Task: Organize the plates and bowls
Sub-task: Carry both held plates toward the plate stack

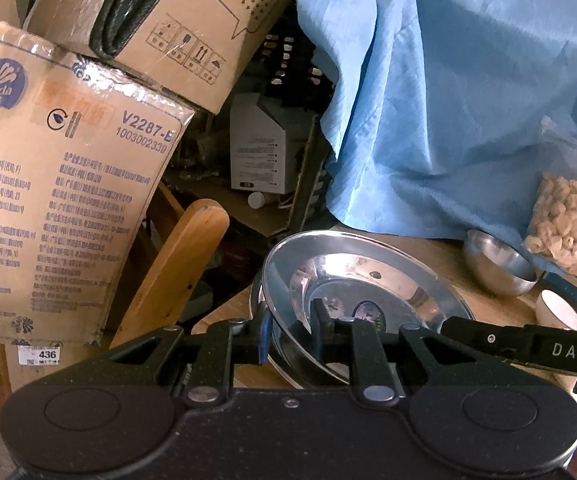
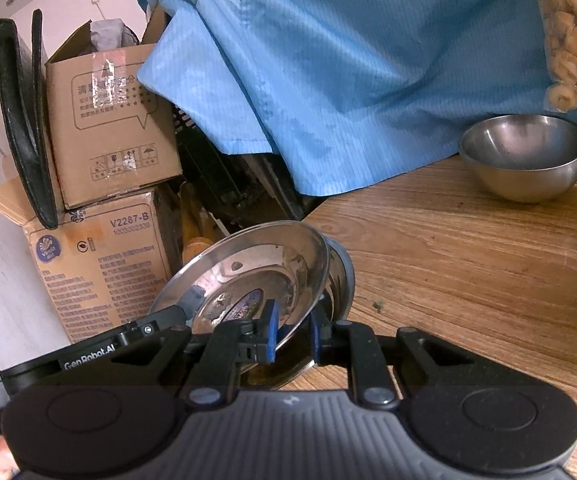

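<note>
You are midway: both tools are on the same steel plate (image 2: 248, 276), which is tilted up at the table's (image 2: 468, 264) near-left corner, well to the left of the steel bowl (image 2: 522, 156). That bowl sits alone by the blue cloth (image 2: 328, 80), not yet stacked, and a white cup (image 1: 558, 310) stands just in front of it. A second dish seems to lie under the plate, though the glare makes this hard to tell. Your right tool (image 2: 292, 334) is clenched on the plate's near rim, pointing gently downward. Your left tool (image 1: 292, 334) straddles the opposite rim, its pads (image 1: 320, 328) closed on the metal, likewise angled a little down toward the table.
</note>
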{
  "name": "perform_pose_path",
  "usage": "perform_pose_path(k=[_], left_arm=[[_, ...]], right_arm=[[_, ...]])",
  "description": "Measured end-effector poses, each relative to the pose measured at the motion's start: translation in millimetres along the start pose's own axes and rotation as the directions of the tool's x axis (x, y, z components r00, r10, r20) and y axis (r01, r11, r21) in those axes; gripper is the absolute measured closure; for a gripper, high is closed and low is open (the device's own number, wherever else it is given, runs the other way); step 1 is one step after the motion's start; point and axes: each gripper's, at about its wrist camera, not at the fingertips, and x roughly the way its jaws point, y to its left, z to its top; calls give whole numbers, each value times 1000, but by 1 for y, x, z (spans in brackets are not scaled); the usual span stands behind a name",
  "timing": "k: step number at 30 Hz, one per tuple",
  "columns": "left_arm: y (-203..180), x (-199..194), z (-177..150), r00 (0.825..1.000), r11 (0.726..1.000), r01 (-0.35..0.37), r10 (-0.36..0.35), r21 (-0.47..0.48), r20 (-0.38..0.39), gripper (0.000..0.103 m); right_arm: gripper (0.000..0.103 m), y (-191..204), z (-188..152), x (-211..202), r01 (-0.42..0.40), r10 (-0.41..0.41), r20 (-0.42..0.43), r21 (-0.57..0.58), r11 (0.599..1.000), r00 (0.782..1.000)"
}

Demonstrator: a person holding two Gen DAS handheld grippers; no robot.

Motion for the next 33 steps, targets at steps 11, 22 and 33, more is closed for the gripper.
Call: perform_pose_path(k=[11,22,33], left_arm=[[-9,2,-1,999,997,-44,44,67,5,78],[-10,4,0,999,995,-46,47,83,-4,77],[-14,6,0,998,989,-53,54,137,-9,73]], right_arm=[[84,0,0,2,-3,3,-9,8,1000,1000],[84,0,0,2,1,-1,-9,2,1000,1000],[84,-1,0,0,0,0,-6,1,1000,1000]])
